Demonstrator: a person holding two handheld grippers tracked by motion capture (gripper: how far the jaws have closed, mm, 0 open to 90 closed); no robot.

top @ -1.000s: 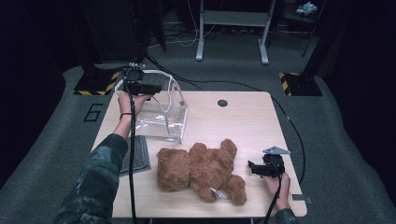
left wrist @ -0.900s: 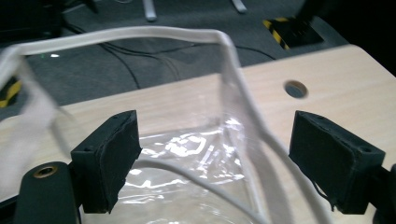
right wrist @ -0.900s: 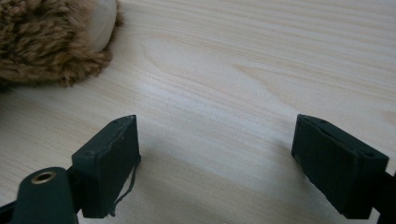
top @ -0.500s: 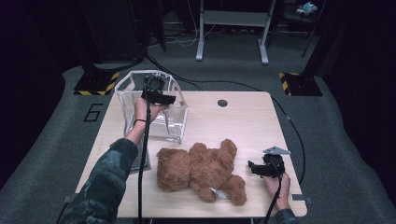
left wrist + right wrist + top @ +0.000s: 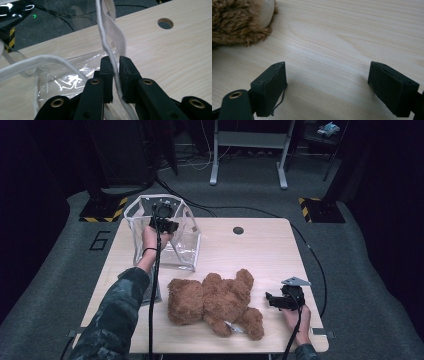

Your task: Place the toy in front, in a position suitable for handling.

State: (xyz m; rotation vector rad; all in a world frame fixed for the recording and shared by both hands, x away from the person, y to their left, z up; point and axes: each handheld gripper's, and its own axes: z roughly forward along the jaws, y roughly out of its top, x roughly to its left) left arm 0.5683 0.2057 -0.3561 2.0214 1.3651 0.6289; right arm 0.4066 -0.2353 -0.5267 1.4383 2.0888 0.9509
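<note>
A clear plastic bag (image 5: 175,245) with white trim stands upright at the table's back left. My left gripper (image 5: 163,224) reaches over its open top. In the left gripper view its jaws have just been closing, and this gripper (image 5: 115,62) is now shut on the bag's white strap (image 5: 109,47), which runs up between the pads. A brown teddy bear (image 5: 215,301) lies on its back at the front middle. My right gripper (image 5: 274,299) rests to the right of the bear, open, with bare wood between its fingers (image 5: 272,85). Part of the bear's fur (image 5: 234,20) shows at the upper left of the right gripper view.
The wooden table (image 5: 260,250) has a round cable hole (image 5: 238,230) near its back edge. A flat grey thing (image 5: 156,292) lies partly under the left forearm. Cables and metal stand legs (image 5: 247,155) are on the dark floor behind the table.
The left hand has moved right from the bag's left rim, dropped a little over the opening, and its jaws have closed on the white strap. The right hand has kept still.
</note>
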